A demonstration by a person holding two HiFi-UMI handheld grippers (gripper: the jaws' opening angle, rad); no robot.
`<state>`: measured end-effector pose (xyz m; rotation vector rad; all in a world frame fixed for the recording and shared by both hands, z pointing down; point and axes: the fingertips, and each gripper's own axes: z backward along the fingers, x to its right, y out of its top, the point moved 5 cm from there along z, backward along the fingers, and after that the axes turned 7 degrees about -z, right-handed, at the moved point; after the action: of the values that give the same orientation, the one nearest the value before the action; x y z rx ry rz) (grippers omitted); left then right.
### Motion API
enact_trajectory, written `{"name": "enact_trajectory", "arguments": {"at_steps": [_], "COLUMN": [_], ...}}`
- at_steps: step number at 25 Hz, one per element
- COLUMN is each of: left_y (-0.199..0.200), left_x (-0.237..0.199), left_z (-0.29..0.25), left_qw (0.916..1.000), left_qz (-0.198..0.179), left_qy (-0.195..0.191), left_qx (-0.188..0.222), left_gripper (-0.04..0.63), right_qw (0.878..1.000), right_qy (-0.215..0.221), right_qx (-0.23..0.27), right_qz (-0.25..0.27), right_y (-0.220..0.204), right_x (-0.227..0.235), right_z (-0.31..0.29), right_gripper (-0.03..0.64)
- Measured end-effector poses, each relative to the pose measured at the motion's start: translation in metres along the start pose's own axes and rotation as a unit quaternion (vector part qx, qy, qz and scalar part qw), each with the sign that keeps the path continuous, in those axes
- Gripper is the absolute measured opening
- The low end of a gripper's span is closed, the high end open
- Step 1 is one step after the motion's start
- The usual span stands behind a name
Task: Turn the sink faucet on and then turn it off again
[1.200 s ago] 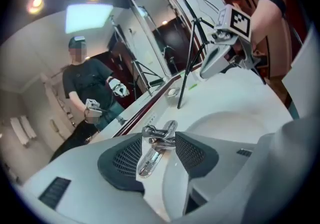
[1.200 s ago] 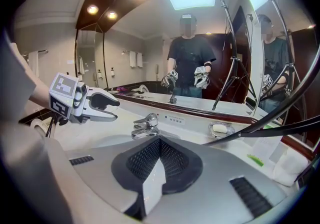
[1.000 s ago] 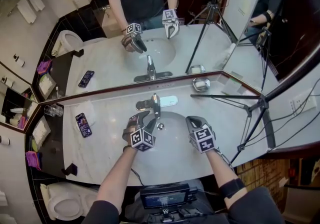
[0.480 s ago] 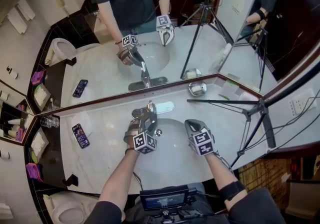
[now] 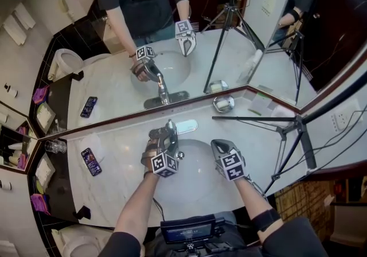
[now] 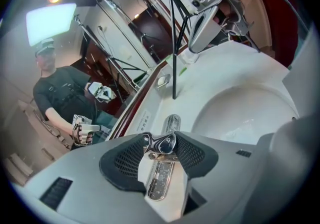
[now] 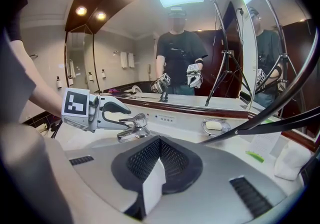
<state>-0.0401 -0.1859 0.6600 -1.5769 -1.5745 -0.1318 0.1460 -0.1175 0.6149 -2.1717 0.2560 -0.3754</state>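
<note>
My left gripper (image 5: pixel 164 135) is closed on the faucet's lever (image 6: pixel 165 143). In the left gripper view the chrome knob of the lever sits between my two black pads, and each pad lies against one side of it. The jaws stand fairly wide, since the lever fills the gap. The gripper points down and away from me, toward the mirror (image 5: pixel 172 49).

The faucet (image 5: pixel 172 129) stands at the far edge of the basin (image 5: pixel 195 178), about midway along the marble counter (image 5: pixel 114 175), just in front of the mirror. From the right gripper view I see the faucet (image 7: pixel 132 129) to the left, with my left gripper lying over its top. I cannot tell whether water is running.

My right gripper (image 5: pixel 216 144) hangs over the right part of the basin, right of the faucet and apart from it. Its jaws are pressed together with nothing between them.

A soap dish (image 5: pixel 223 102) sits far right on the counter by the mirror. A phone (image 5: pixel 91 160) lies on the left of the counter. A tripod (image 5: pixel 287 129) leans over the right end.
</note>
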Motion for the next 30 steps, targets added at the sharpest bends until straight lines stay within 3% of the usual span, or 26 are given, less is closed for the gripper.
{"name": "enact_trajectory", "arguments": {"at_steps": [5,12,19,24,30], "left_y": [0.001,-0.01,-0.003,-0.001,-0.001], "left_x": [0.001,0.007,-0.023,-0.037,-0.036], "left_z": [-0.001,-0.009,-0.01,-0.013,-0.013], "left_qw": [0.9998,0.9992,0.9982,0.995,0.9949], "left_qz": [0.013,0.019,0.051,0.094,0.092], "left_qy": [-0.015,-0.034,-0.028,-0.029,-0.036], "left_qx": [0.002,0.005,0.014,0.016,0.018], "left_gripper": [0.124,0.126,0.127,0.126,0.126], "right_qw": [1.0,1.0,1.0,1.0,1.0], "right_qy": [-0.001,0.005,0.01,0.004,0.007], "right_qx": [-0.004,-0.006,-0.007,-0.002,-0.006], "right_qz": [0.004,-0.001,-0.001,0.01,0.005], "right_y": [-0.011,-0.003,-0.005,-0.011,-0.01], "right_x": [0.005,-0.001,-0.003,0.005,0.004], "right_z": [-0.005,-0.003,-0.005,-0.011,-0.012], "right_gripper": [0.018,0.018,0.018,0.018,0.018]}}
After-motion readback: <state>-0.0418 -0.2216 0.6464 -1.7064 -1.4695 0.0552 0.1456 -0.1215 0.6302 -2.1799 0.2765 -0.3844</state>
